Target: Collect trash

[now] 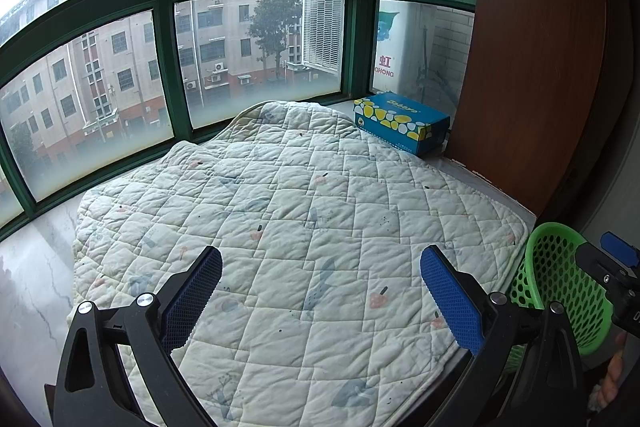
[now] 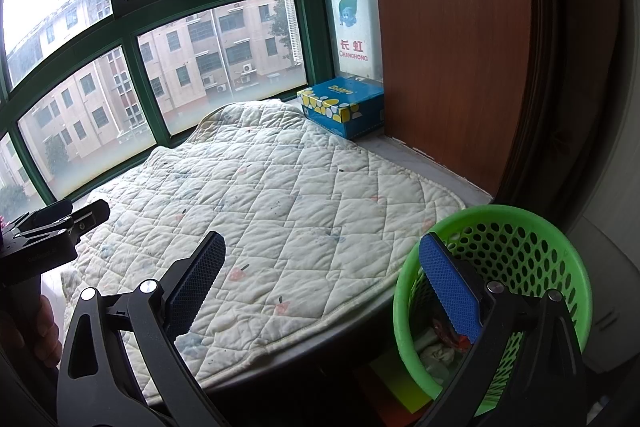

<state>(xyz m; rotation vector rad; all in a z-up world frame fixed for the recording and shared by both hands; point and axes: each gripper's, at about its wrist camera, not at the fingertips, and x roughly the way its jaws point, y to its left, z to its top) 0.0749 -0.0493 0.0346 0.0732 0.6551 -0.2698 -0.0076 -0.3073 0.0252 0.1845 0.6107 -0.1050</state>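
A green perforated waste basket (image 2: 532,251) stands below the sill's front right edge; crumpled trash (image 2: 440,351) lies in its bottom. The basket also shows at the right in the left wrist view (image 1: 560,275). My left gripper (image 1: 320,291) is open and empty, hovering over the quilted pad (image 1: 288,211). My right gripper (image 2: 320,283) is open and empty, its right finger over the basket's near rim, its left finger over the pad (image 2: 280,195). No loose trash shows on the pad.
A blue and yellow tissue box (image 1: 400,121) sits at the pad's far right corner, also in the right wrist view (image 2: 340,105). Green-framed windows (image 1: 168,75) close the back. A brown wooden panel (image 1: 532,67) stands on the right. Marble sill (image 1: 36,291) lies left.
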